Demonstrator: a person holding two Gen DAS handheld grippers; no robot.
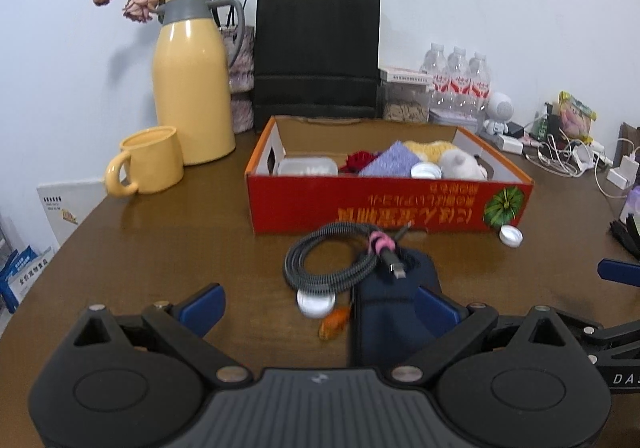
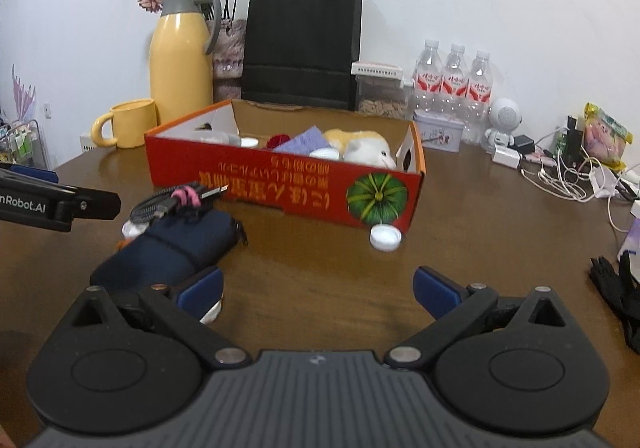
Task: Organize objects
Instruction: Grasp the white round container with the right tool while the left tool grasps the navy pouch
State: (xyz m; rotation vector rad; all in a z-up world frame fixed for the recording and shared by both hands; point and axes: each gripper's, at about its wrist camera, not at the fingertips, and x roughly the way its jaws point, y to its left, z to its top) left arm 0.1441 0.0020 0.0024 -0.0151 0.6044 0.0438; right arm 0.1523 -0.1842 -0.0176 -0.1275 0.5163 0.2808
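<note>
Red cardboard forms the open box (image 1: 372,204) that is set in the middle of the brown wooden table (image 1: 168,248), and a plush toy (image 1: 460,164), a purple cloth (image 1: 390,160) and a clear plastic container (image 1: 306,168) are seen inside it. Just in front of the box a coiled black cable (image 1: 324,260) bound with a pink tie is laid, partly resting on a dark blue pouch (image 1: 394,308). A white cap (image 1: 511,236) is found touching the box's front corner. The left gripper (image 1: 320,308) is held spread wide, with the pouch between its blue fingers and nothing pinched. The right gripper (image 2: 318,290) is likewise spread apart above bare table, the pouch lying at its left finger.
</note>
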